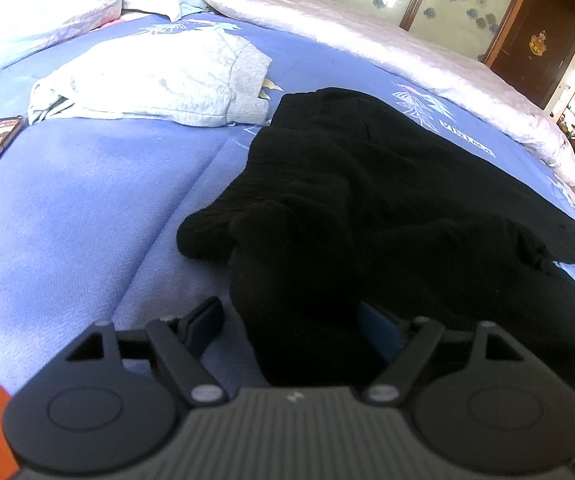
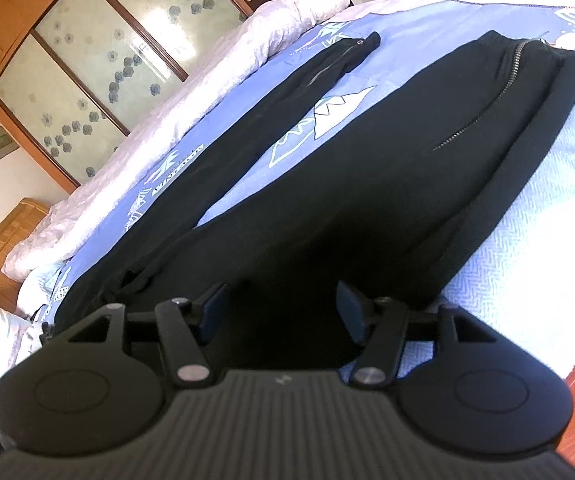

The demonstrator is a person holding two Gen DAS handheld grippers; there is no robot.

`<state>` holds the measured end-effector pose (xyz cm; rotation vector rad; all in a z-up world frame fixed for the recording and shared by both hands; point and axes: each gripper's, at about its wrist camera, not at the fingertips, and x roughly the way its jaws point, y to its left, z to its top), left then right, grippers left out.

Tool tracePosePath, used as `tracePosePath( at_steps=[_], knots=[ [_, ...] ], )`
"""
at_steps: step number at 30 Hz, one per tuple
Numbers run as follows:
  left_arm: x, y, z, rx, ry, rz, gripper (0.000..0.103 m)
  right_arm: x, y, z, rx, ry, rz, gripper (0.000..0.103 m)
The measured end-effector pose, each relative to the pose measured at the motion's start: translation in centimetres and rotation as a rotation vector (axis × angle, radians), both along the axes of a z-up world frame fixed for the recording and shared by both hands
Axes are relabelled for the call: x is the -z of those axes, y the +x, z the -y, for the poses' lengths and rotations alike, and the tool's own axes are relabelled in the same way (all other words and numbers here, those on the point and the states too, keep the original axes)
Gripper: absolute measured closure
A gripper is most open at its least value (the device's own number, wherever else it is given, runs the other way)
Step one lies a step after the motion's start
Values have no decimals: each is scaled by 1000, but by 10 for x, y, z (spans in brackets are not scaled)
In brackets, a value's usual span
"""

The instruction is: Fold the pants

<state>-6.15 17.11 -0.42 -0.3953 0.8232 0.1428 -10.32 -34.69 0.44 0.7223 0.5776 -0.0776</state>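
Black pants [image 1: 367, 200] on blue bed [image 1: 87, 220], waist end bunched nearest you, legs [image 2: 427, 140] splayed apart toward pink quilt [image 2: 167, 120]. Left hand-held gripper [image 1: 293, 326]: jaws wide, fabric between, probably not pinched. Right hand-held gripper [image 2: 279, 310]: jaws part-open over waist cloth, grip unclear in dark. Step: taking hold at waist. Next: you close both, then bring one leg over other. Grey garment [image 1: 159, 80] beyond, well apart.

Right gripper [image 2: 281, 310] hangs low over the black pants [image 2: 367, 184], fingers [image 2: 213, 308] spread with dark cloth between them. Both legs run out across the blue bed [image 2: 527, 216], zips showing near the cuffs.
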Motion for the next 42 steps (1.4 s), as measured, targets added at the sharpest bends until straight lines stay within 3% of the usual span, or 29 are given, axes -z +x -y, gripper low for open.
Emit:
tracePosePath(
  at_steps=[16,24,29,34,39,42],
  knots=[
    [1,3,-6,4,-21,-2,25,-1,-3,0,-2,6,-1,40],
    [-2,3,-27,9,-156,-11,28,-1,-4,-1,0,7,-1,40],
    [-1,3,-33,52,-262,-12,62,-1,-4,-1,-1,4,-3,40],
    [9,4,-40,14,-318,-26,72,-2,-4,0,-6,-1,-6,40],
    [19,3,-56,-38,-439,-29,77,-3,-4,-1,-6,-4,-9,40],
    [20,5,-57,-37,-435,-30,78,-3,-4,-1,-6,-5,-9,40]
  ],
)
